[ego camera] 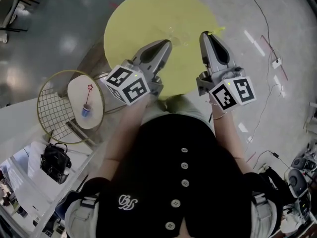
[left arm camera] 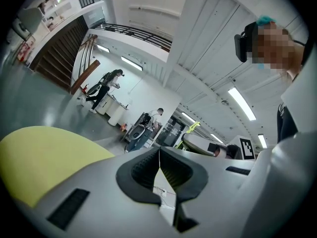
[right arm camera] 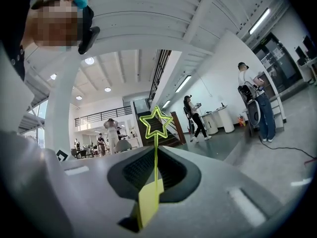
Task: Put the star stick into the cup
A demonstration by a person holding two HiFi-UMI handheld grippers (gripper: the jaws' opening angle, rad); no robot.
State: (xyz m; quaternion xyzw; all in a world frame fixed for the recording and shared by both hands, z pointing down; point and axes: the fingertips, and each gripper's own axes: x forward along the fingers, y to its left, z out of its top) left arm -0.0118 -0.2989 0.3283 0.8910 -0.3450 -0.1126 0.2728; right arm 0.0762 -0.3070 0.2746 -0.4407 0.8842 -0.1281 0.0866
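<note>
A round yellow table (ego camera: pixel 148 14) stands near a round wire rack (ego camera: pixel 52 113) and a black bag (ego camera: pixel 53 161).

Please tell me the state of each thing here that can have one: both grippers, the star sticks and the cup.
left gripper: shut, fingers together, nothing between them.
right gripper: shut on the yellow star stick.
yellow star stick: clamped between the fingers, star end sticking out past them, not in the cup.
cup: upright on the chair seat.
red star stick: standing in the cup, star end up.
</note>
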